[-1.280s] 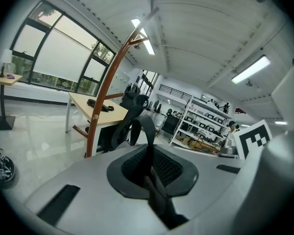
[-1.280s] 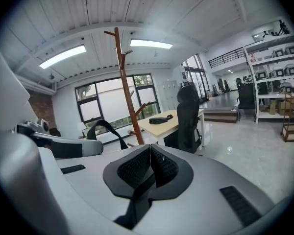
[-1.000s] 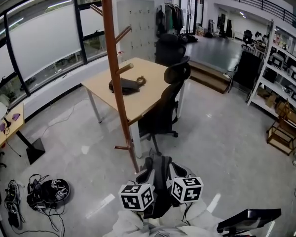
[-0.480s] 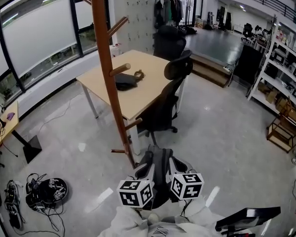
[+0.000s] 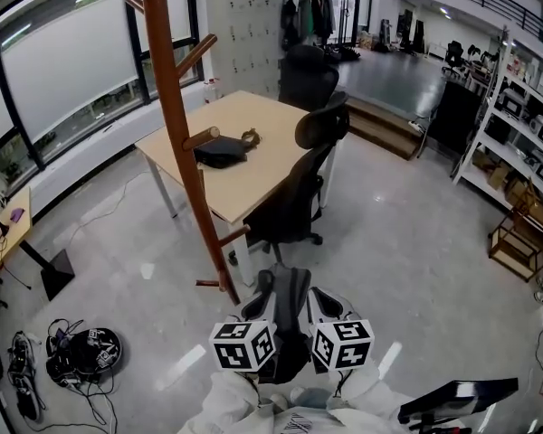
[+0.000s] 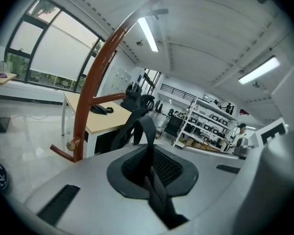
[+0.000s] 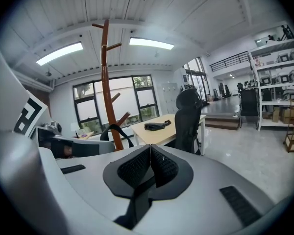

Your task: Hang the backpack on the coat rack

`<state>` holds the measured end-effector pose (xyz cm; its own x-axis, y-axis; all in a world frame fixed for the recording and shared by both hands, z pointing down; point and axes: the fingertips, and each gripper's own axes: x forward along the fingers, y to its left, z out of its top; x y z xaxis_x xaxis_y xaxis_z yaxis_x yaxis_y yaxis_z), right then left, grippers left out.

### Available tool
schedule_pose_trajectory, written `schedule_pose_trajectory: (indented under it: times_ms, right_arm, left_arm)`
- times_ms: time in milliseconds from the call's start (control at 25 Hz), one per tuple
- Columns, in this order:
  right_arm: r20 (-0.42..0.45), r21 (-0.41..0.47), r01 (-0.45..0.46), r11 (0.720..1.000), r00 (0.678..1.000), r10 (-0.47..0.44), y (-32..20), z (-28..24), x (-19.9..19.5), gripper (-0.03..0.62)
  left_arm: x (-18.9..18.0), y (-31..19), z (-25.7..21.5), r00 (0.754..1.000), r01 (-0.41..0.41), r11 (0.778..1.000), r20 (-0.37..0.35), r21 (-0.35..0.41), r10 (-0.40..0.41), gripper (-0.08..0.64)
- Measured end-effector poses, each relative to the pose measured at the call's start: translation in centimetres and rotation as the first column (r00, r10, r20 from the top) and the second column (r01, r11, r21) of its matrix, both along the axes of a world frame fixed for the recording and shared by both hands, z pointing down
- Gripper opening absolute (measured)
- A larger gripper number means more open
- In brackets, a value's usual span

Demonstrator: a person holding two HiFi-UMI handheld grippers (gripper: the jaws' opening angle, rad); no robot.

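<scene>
The backpack [image 5: 287, 319], dark with a black top strap, hangs between my two grippers at the bottom middle of the head view. My left gripper [image 5: 261, 304] is shut on a black strap [image 6: 143, 131], which loops up in front of its jaws. My right gripper [image 5: 324, 306] is shut on another black strap [image 7: 137, 202]. The coat rack [image 5: 176, 143] is a tall brown wooden pole with angled pegs. It stands on the floor just ahead and left of the backpack. The coat rack [image 6: 90, 89] shows left in the left gripper view, and the coat rack [image 7: 107, 77] stands centre-left in the right gripper view.
Behind the rack stands a light wooden desk [image 5: 262, 183] with a small black bag [image 5: 219, 152] on it, and a black office chair [image 5: 299, 197] at its near side. Cables and gear [image 5: 81, 351] lie on the floor at left. Shelving [image 5: 525, 134] lines the right wall.
The coat rack has shifted leftward in the head view and its base sits slightly nearer. Both grippers keep hold of the backpack straps in the same pose.
</scene>
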<state>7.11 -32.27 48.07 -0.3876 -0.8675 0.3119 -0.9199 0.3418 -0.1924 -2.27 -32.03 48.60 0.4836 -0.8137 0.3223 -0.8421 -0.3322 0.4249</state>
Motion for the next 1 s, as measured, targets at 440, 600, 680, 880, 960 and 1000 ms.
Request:
schedule_pose_trajectory:
  times_ms: [440, 600, 680, 880, 960, 1000]
  right_arm:
    - [0.029, -0.007, -0.004, 1.0, 1.0, 0.004, -0.4, -0.8, 2.2, 0.012]
    - [0.021, -0.015, -0.018, 1.0, 1.0, 0.018, -0.9, -0.7, 3.0, 0.012]
    - [0.021, -0.017, -0.021, 1.0, 1.0, 0.022, -1.2, -0.6, 3.1, 0.012]
    - [0.035, -0.025, -0.011, 1.0, 0.999, 0.012, -2.2, -0.2, 2.4, 0.012]
    - [0.036, -0.023, -0.006, 1.0, 0.999, 0.006, -2.5, -0.3, 2.2, 0.012]
    - [0.035, -0.021, -0.003, 1.0, 0.999, 0.004, -2.8, -0.4, 2.1, 0.012]
  left_arm:
    - [0.8, -3.7, -2.2, 1.0, 0.017, 0.999, -0.003, 0.031, -0.017, 0.015]
    - [0.9, -4.8, -3.0, 0.999, 0.034, 0.999, -0.008, 0.04, -0.034, 0.015]
    - [0.8, -5.6, -3.2, 0.999, 0.04, 0.998, -0.008, 0.045, -0.04, 0.015]
    - [0.2, -7.2, -3.8, 0.998, 0.058, 0.997, -0.006, 0.055, -0.058, 0.015]
    - [0.0, -7.6, -4.0, 0.998, 0.063, 0.996, -0.01, 0.057, -0.063, 0.015]
    - [-0.2, -7.7, -4.1, 0.998, 0.067, 0.996, -0.013, 0.057, -0.066, 0.015]
